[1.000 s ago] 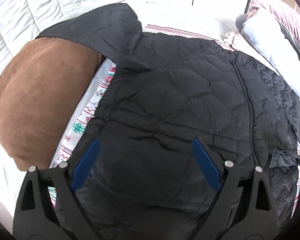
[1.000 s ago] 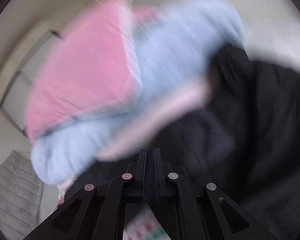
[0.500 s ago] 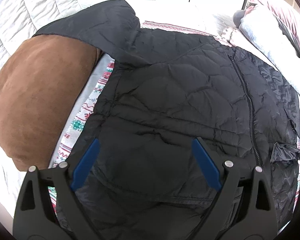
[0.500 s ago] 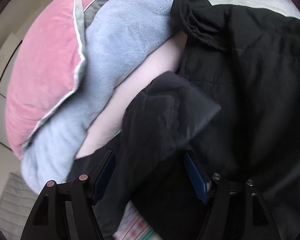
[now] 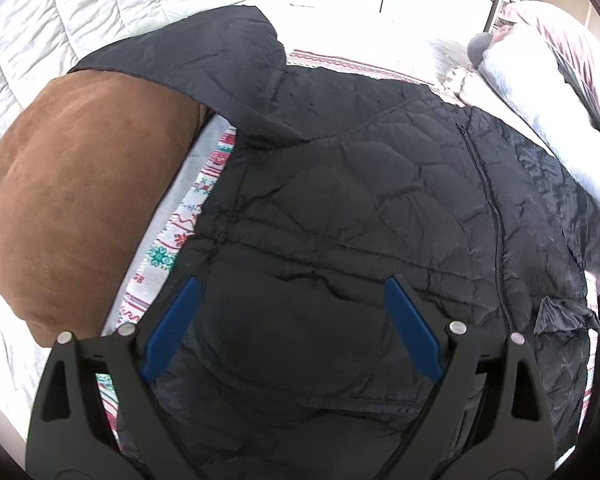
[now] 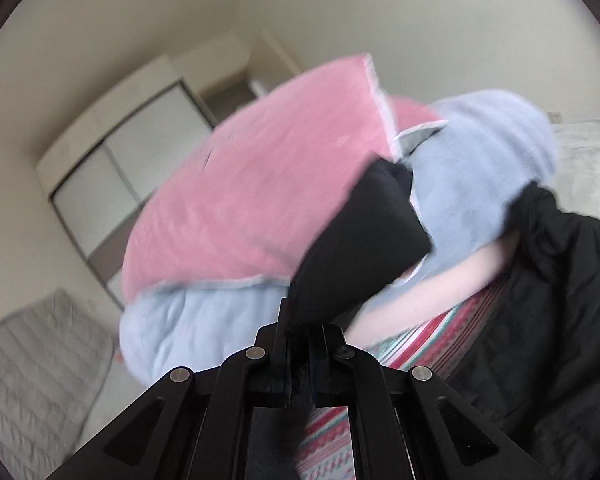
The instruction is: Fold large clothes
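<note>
You have barely started: the black jacket (image 5: 340, 208) lies spread flat across the middle of the frame, zipped, one sleeve (image 5: 204, 52) draped over the brown cushion (image 5: 80, 184) at left. Your left gripper (image 5: 292, 328) hangs wide open above the hem, empty. Your right gripper (image 6: 298, 344) is clamped on the other sleeve (image 6: 360, 240), raised before the pink pillow (image 6: 252, 200).

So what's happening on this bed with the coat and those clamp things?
A person is folding a black quilted jacket spread on the bed. The right gripper has its jaws shut on the jacket's sleeve, raised in front of a pink pillow. The left gripper hovers open above the jacket's body.
</note>
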Demonstrator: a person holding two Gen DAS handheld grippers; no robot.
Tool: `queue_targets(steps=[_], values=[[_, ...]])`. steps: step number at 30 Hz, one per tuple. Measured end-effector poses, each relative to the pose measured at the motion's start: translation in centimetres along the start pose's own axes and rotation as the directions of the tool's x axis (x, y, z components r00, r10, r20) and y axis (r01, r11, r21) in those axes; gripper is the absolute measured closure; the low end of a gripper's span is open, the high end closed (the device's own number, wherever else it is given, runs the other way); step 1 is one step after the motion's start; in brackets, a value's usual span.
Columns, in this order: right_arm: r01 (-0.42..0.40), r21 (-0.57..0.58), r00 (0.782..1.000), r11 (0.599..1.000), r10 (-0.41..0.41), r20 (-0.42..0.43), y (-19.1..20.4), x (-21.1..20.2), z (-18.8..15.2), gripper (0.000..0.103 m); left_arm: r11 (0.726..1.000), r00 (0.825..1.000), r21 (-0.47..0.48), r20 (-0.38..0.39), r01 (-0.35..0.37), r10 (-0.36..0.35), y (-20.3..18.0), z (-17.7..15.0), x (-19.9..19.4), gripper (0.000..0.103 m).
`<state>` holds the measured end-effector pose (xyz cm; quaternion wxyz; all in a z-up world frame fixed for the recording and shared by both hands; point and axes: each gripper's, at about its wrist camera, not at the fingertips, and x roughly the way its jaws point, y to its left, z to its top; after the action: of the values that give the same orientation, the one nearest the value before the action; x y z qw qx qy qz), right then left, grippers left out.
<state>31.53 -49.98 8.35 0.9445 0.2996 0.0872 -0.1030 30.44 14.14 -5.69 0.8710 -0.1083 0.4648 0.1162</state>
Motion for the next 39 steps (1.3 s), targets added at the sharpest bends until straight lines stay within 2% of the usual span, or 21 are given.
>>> queue_targets(steps=[3, 6, 10, 13, 17, 18, 19, 21, 22, 24, 26, 28, 29, 30, 31, 33, 35, 38, 39], values=[[-0.053, -0.121, 0.998, 0.991, 0.058, 0.039, 5.2, -0.3, -0.7, 0.098, 1.0, 1.0, -0.023, 0.012, -0.011, 0.012, 0.9, 0.5, -0.1, 0.01], [-0.127, -0.25, 0.989, 0.96, 0.143, 0.047, 11.8, -0.6, -1.4, 0.098, 0.999, 1.0, -0.054, 0.015, -0.001, 0.002, 1.9, 0.9, -0.3, 0.01], [-0.277, -0.405, 0.959, 0.871, 0.277, -0.058, 22.3, 0.2, -5.8, 0.098, 0.996, 0.999, -0.089, 0.03, 0.017, -0.014, 3.1, 1.3, -0.9, 0.01], [-0.378, -0.466, 0.926, 0.8, 0.329, -0.185, 28.1, 1.8, -12.1, 0.098, 0.995, 0.999, -0.103, 0.042, 0.003, 0.001, 4.0, 1.4, -1.1, 0.01], [-0.45, -0.519, 0.884, 0.727, 0.277, -0.377, 32.0, 5.7, -21.5, 0.098, 0.992, 0.999, -0.123, 0.04, 0.004, 0.001, 4.9, 1.7, -1.0, 0.01], [-0.458, -0.54, 0.875, 0.707, 0.249, -0.416, 32.3, 6.8, -23.7, 0.098, 0.992, 0.999, -0.128, 0.039, 0.008, -0.003, 5.1, 1.7, -1.0, 0.01], [-0.469, -0.577, 0.862, 0.669, 0.202, -0.465, 32.9, 8.0, -26.8, 0.098, 0.991, 0.999, -0.131, 0.04, 0.012, -0.006, 5.2, 1.8, -1.0, 0.01], [-0.48, -0.63, 0.845, 0.611, 0.128, -0.52, 33.4, 9.1, -31.2, 0.098, 0.992, 0.999, -0.129, 0.042, 0.014, -0.009, 5.3, 1.9, -1.0, 0.01], [-0.487, -0.64, 0.833, 0.594, 0.095, -0.545, 33.2, 9.9, -32.8, 0.097, 0.992, 0.999, -0.127, 0.044, 0.015, -0.01, 5.4, 1.9, -1.0, 0.01], [-0.486, -0.646, 0.812, 0.59, 0.03, -0.583, 32.3, 11.3, -34.7, 0.096, 0.992, 0.999, -0.124, 0.047, 0.016, -0.01, 5.5, 1.9, -1.1, 0.01], [-0.478, -0.638, 0.793, 0.604, -0.017, -0.609, 32.2, 11.8, -35.9, 0.091, 0.992, 0.999, -0.123, 0.046, 0.014, -0.009, 5.5, 1.9, -1.1, 0.01], [-0.461, -0.63, 0.783, 0.625, -0.048, -0.62, 31.8, 12.6, -35.8, 0.076, 0.992, 0.999, -0.124, 0.042, 0.019, -0.014, 5.5, 2.0, -1.0, 0.01], [-0.456, -0.626, 0.782, 0.633, -0.05, -0.621, 31.2, 12.6, -35.5, 0.071, 0.992, 0.999, -0.124, 0.042, 0.021, -0.016, 5.5, 2.0, -1.0, 0.01], [-0.453, -0.612, 0.783, 0.649, -0.038, -0.621, 31.1, 12.7, -35.0, 0.06, 0.992, 0.999, -0.123, 0.042, 0.022, -0.017, 5.4, 2.0, -1.0, 0.01], [-0.451, -0.599, 0.785, 0.662, -0.026, -0.619, 31.3, 12.8, -35.3, 0.053, 0.993, 0.999, -0.118, 0.043, 0.021, -0.016, 5.2, 2.0, -1.0, 0.01], [-0.441, -0.553, 0.779, 0.707, -0.004, -0.627, 31.4, 13.3, -34.6, 0.052, 0.994, 0.999, -0.107, 0.045, 0.02, -0.015, 5.0, 2.0, -1.0, 0.01], [-0.439, -0.488, 0.749, 0.754, 0.007, -0.663, 31.4, 13.8, -34.5, 0.052, 0.995, 0.999, -0.1, 0.044, 0.019, -0.015, 4.8, 1.9, -1.0, 0.01], [-0.478, -0.383, 0.662, 0.791, 0.037, -0.749, 31.3, 13.9, -34.7, 0.051, 0.995, 0.999, -0.1, 0.036, 0.021, -0.017, 4.9, 1.9, -0.7, 0.01], [-0.512, -0.324, 0.639, 0.795, 0.1, -0.763, 31.1, 13.3, -34.0, 0.051, 0.994, 0.999, -0.109, 0.032, 0.021, -0.018, 5.1, 1.9, -0.6, 0.01]])
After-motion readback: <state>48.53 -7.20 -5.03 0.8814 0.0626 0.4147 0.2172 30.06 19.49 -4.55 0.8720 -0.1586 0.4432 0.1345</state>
